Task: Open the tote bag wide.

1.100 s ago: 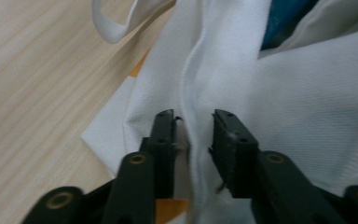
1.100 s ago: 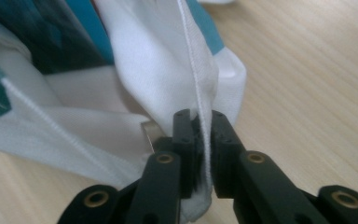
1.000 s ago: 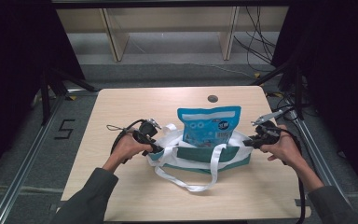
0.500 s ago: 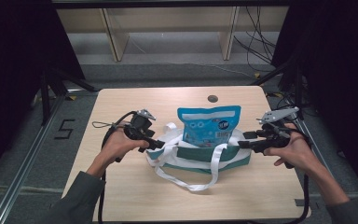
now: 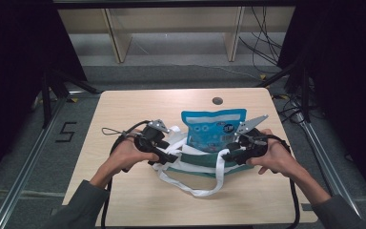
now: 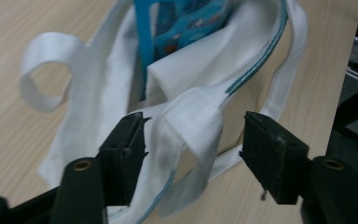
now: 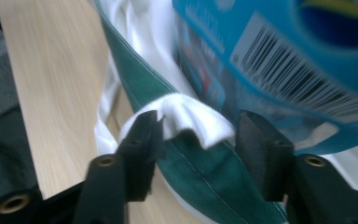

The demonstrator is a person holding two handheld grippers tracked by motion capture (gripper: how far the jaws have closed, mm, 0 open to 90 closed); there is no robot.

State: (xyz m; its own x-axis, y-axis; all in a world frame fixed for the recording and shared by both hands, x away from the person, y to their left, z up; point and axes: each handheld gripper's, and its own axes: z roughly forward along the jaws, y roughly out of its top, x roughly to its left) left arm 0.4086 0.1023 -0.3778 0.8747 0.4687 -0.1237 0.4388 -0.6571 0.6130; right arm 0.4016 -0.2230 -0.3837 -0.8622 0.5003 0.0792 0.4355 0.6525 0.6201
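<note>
Left gripper [image 6: 193, 158] spread, jaws just opening, soft white rim fold between, unpinched. Right gripper [image 7: 196, 154] same. Tote bag [image 5: 190, 164] mid-table [image 5: 124, 109], blue pouch [image 5: 213, 129] inside. I reckon limp, light; I'd grab rim hem.

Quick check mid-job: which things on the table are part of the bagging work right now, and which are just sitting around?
In the job:
- green and white tote bag
- blue snack pouch standing in it
- white bag straps
- left gripper, open at the bag's edge
- right gripper, open at the opposite edge

Lying about:
- round dark hole cover in the table
- wooden shelving behind
</note>
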